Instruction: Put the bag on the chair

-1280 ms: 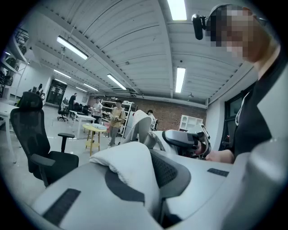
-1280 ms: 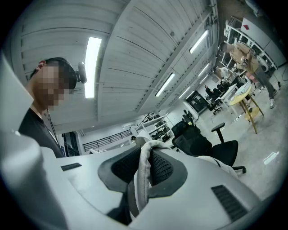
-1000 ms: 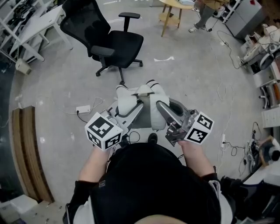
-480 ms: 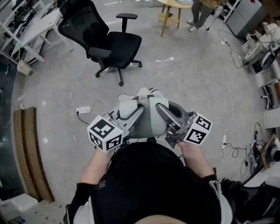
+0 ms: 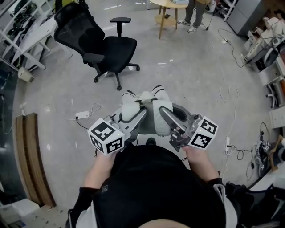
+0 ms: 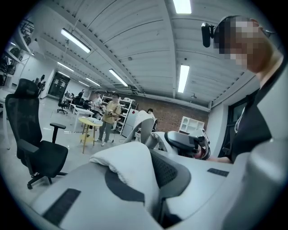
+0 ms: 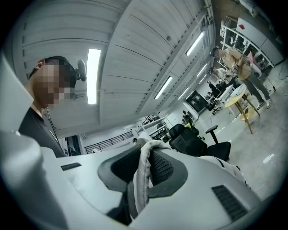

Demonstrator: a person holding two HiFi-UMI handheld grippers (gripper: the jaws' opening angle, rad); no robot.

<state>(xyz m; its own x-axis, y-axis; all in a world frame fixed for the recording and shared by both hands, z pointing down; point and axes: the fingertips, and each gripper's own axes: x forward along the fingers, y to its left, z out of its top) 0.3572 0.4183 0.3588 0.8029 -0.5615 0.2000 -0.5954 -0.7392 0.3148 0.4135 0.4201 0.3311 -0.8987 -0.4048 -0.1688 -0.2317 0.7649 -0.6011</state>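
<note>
The white soft bag (image 5: 149,109) hangs in front of me above the floor, held between both grippers. My left gripper (image 5: 139,113) is shut on a fold of its fabric (image 6: 130,168), which is pinched between the dark pads. My right gripper (image 5: 163,110) is shut on another white fold (image 7: 143,173) of the bag. The black mesh office chair (image 5: 109,44) stands on the floor ahead and to the left, well apart from the bag; it also shows as the chair (image 6: 38,150) in the left gripper view and the chair (image 7: 200,141) in the right gripper view.
A small yellow round table (image 5: 171,5) with a person (image 5: 192,13) beside it stands at the far end. A white power strip (image 5: 82,115) and cables lie on the floor. Wooden boards (image 5: 29,156) lie at the left, white desks (image 5: 31,29) at the far left, and shelves with gear at the right.
Both grips on the bag are unchanged. The view has shifted a little: the chair sits slightly further left and the yellow table and person show more.
</note>
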